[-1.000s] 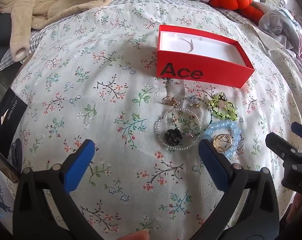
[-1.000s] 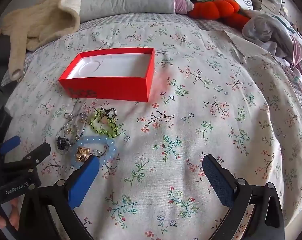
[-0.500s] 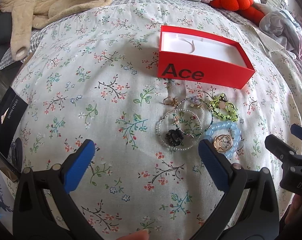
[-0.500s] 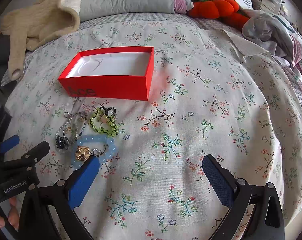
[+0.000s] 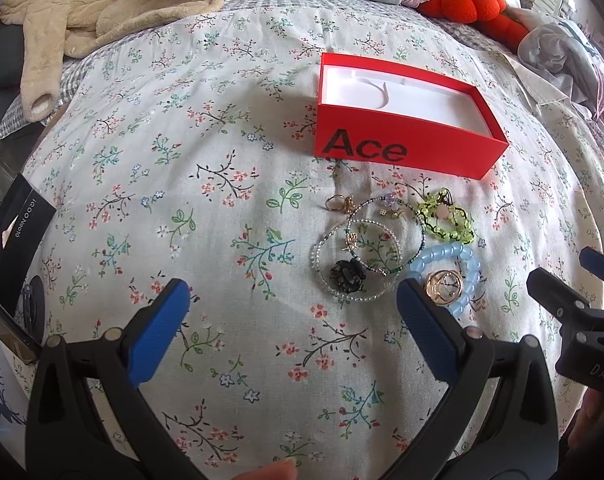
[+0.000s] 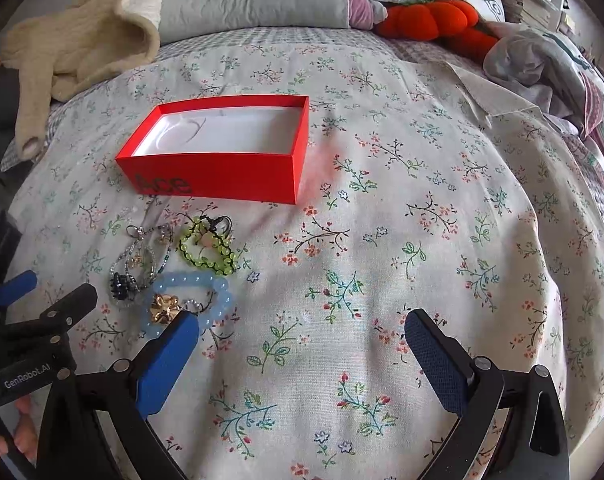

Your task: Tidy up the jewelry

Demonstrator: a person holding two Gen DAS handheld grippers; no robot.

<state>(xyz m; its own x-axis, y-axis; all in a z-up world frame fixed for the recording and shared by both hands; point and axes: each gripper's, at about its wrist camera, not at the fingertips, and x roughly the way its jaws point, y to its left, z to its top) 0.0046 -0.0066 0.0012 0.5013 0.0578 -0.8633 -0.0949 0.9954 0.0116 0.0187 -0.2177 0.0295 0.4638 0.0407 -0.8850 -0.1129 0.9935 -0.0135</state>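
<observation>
Jewelry [image 5: 385, 246] heaped on the floral bedspread [image 5: 222, 160], just in front of the red box [image 5: 401, 148].
Both my tongs hang wide and empty: my left gripper [image 5: 290, 312] near the pale blue bead bracelet [image 6: 190, 300], my right gripper [image 6: 302, 344] beside it over bare cloth; the box holds none of the 2 bracelets or rings.

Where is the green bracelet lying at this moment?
The green bracelet lies on the bedspread just in front of the red box, right of the thin bead bracelets and behind the light blue bracelet.
</observation>
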